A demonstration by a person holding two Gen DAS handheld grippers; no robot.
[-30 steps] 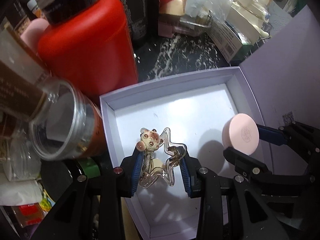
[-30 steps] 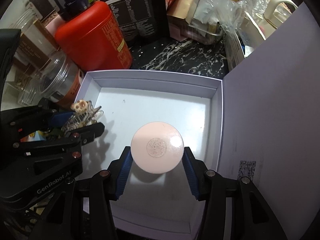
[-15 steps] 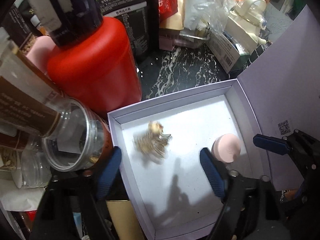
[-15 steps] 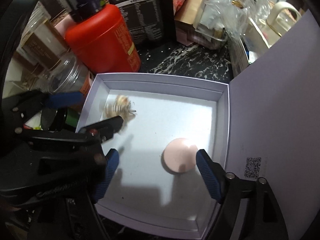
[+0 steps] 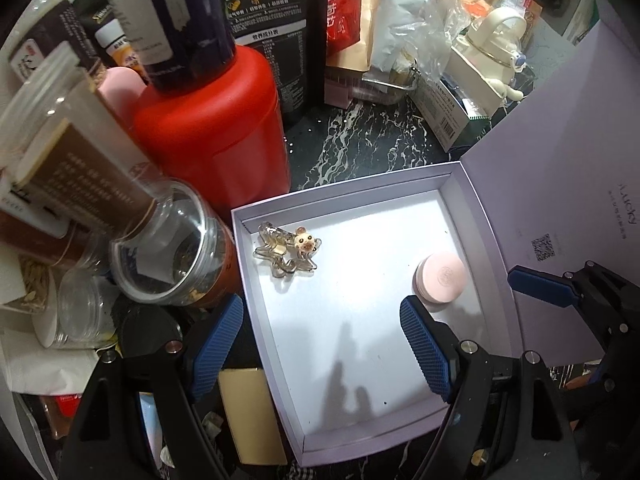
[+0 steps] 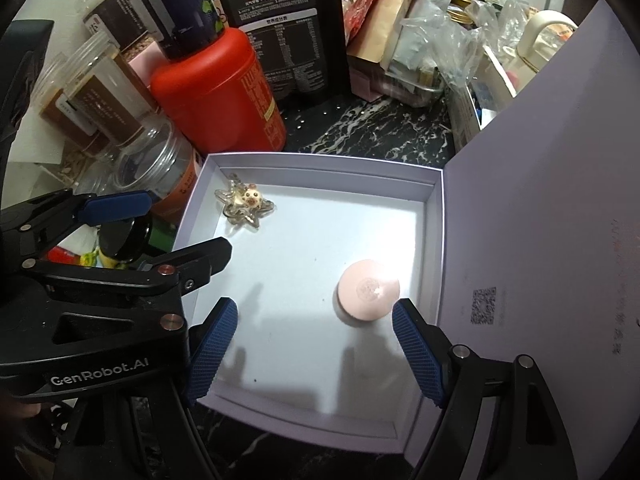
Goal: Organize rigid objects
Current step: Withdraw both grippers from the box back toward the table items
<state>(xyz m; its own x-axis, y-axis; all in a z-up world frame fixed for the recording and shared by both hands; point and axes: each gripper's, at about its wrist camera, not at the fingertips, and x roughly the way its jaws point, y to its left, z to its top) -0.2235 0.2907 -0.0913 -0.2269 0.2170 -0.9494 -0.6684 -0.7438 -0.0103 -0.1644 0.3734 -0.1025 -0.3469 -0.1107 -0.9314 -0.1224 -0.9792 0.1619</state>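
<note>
A shallow lilac box (image 5: 340, 196) (image 6: 320, 159) lies open on the dark marble counter. A clear star-shaped clip with a small bear face (image 5: 286, 252) (image 6: 244, 205) lies in its far left corner. A round pink compact (image 5: 440, 278) (image 6: 368, 291) lies near its right wall. My left gripper (image 5: 322, 342) is open and empty, above the box's near left part. My right gripper (image 6: 314, 344) is open and empty, just behind the compact; its fingers (image 5: 540, 286) show at the right of the left wrist view.
The box's lid (image 5: 560, 200) (image 6: 540, 220) stands open at the right. A red canister (image 5: 208, 120) (image 6: 216, 92) and clear jars (image 5: 172, 240) (image 6: 160, 160) crowd the box's left side. Bags and packets (image 5: 348, 20) stand behind.
Both grippers opened and drew back. The star clip dropped into the far left corner of the box. The pink compact was set down near the right wall.
</note>
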